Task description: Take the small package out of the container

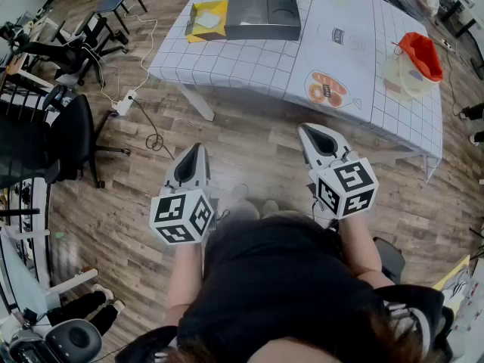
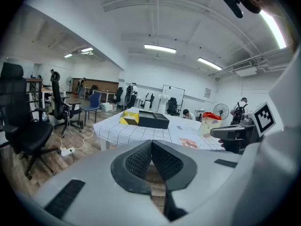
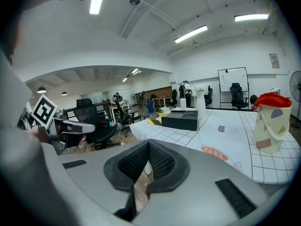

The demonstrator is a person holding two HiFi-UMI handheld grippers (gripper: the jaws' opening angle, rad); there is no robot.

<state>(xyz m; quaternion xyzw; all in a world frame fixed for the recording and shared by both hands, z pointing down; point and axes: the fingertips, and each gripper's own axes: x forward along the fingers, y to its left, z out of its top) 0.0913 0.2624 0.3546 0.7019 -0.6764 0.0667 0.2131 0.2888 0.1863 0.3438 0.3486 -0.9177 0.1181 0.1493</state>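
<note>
A dark grey box-like container (image 1: pixel 262 15) stands at the far end of a white gridded table (image 1: pixel 249 66), with a yellow box (image 1: pixel 206 20) touching its left side. No small package can be made out inside it. Both grippers hang over the wooden floor, short of the table's near edge. My left gripper (image 1: pixel 198 150) is shut with nothing between its pads. My right gripper (image 1: pixel 307 130) is likewise shut and empty. The left gripper view shows the shut left gripper (image 2: pixel 151 145) pointing toward the dark container (image 2: pixel 153 120). In the right gripper view, the right gripper (image 3: pixel 148 146) faces the dark container (image 3: pixel 180 119).
A white pot with an orange-red bag (image 1: pixel 414 60) stands on the table's right side. Printed food pictures (image 1: pixel 327 91) mark the cloth. Black office chairs (image 1: pixel 64 138), cables and a power strip (image 1: pixel 123 103) lie to the left on the floor. People sit in the room's background.
</note>
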